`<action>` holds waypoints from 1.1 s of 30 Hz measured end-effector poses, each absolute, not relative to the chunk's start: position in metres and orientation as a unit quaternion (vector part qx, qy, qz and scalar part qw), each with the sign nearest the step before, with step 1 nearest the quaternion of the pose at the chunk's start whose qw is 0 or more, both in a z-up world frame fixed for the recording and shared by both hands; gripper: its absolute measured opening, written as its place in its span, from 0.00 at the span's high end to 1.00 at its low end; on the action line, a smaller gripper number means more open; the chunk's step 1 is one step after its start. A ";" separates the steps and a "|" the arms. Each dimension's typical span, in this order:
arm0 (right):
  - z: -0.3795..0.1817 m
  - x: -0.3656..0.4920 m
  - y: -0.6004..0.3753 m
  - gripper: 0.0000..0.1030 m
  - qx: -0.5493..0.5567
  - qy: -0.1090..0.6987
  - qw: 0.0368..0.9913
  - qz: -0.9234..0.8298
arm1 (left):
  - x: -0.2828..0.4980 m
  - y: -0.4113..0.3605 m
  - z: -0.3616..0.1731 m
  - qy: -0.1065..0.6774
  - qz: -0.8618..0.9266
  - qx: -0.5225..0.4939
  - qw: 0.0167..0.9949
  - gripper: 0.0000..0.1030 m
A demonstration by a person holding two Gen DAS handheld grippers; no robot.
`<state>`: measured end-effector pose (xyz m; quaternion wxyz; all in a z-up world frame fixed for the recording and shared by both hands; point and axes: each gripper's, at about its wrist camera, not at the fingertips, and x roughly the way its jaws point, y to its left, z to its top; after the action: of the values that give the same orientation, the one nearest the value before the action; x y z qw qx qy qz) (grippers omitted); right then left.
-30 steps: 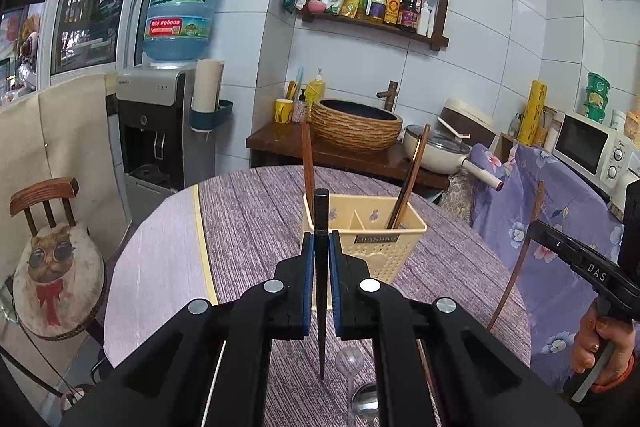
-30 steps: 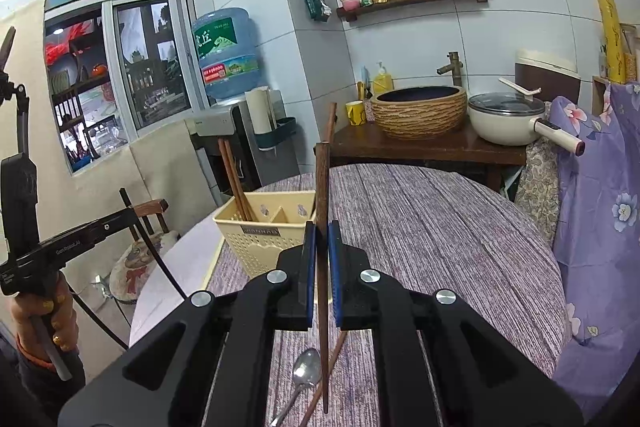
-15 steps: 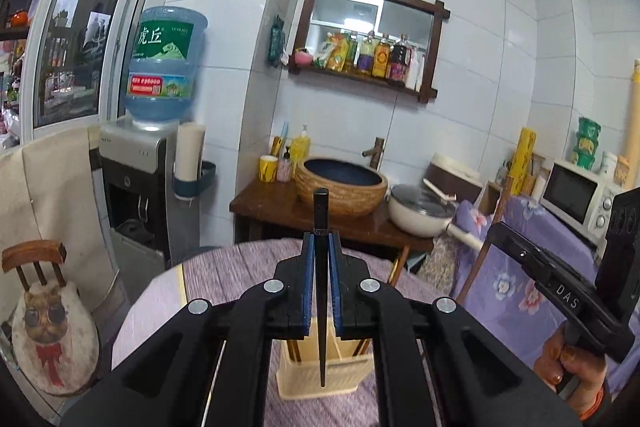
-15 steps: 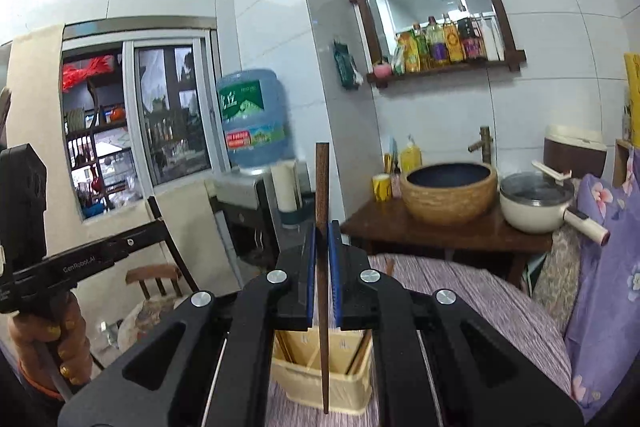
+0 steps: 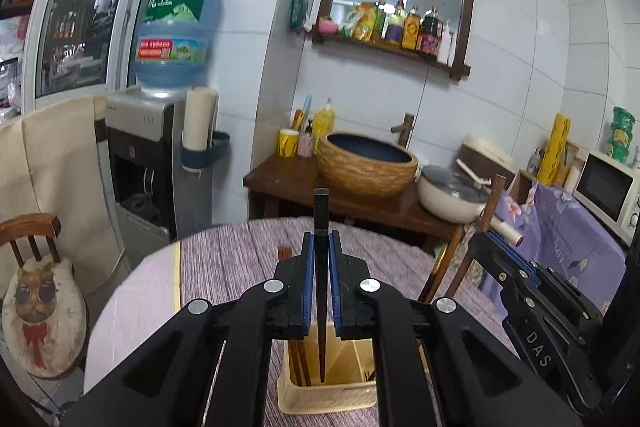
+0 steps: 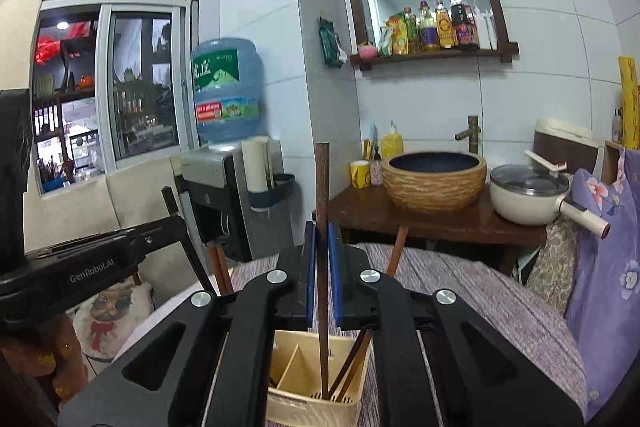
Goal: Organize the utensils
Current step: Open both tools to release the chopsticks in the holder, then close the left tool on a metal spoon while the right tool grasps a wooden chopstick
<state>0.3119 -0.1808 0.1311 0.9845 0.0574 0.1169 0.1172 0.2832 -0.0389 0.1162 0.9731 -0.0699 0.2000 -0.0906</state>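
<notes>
My left gripper (image 5: 321, 251) is shut on a black chopstick (image 5: 321, 211) that stands upright, its thin tip hanging in the mouth of the cream utensil basket (image 5: 320, 397) just below. My right gripper (image 6: 322, 239) is shut on a brown wooden chopstick (image 6: 322, 179), also upright, with its lower end down inside the same divided basket (image 6: 312, 405). Brown chopsticks (image 5: 298, 363) stand in the basket's compartments. The right gripper (image 5: 496, 247) with its chopstick shows at the right of the left wrist view, and the left gripper (image 6: 176, 223) at the left of the right wrist view.
The basket stands on a round table with a purple striped cloth (image 5: 232, 259). Behind it are a wooden side table with a woven basin (image 5: 366, 163) and a pot (image 5: 450, 195). A water dispenser (image 5: 160, 155) and a cushioned chair (image 5: 36, 291) stand to the left.
Both grippers have risen and moved forward over the basket with their chopsticks still held. The basket has gone from ahead of the fingers to below them, and the spoons on the table have left view.
</notes>
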 end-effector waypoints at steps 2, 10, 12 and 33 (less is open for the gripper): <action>0.120 0.315 -0.181 0.93 0.058 0.128 0.983 0.114 | 0.284 -0.041 0.105 0.211 -0.090 -0.065 0.971 0.92; 0.092 0.322 -0.186 0.93 0.073 0.157 0.979 0.106 | 0.291 -0.042 0.077 0.243 -0.086 -0.058 0.964 0.92; 0.091 0.322 -0.187 0.93 0.075 0.158 0.979 0.105 | 0.292 -0.042 0.073 0.247 -0.086 -0.059 0.963 0.92; 0.032 0.248 -0.223 0.55 0.065 0.262 0.959 0.089 | 0.220 -0.013 0.015 0.291 -0.075 -0.033 0.953 0.34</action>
<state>0.2485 -0.2231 0.0318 0.9587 0.0651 0.2622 0.0890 0.2202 -0.0134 0.0154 0.9533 -0.0331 0.2908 -0.0752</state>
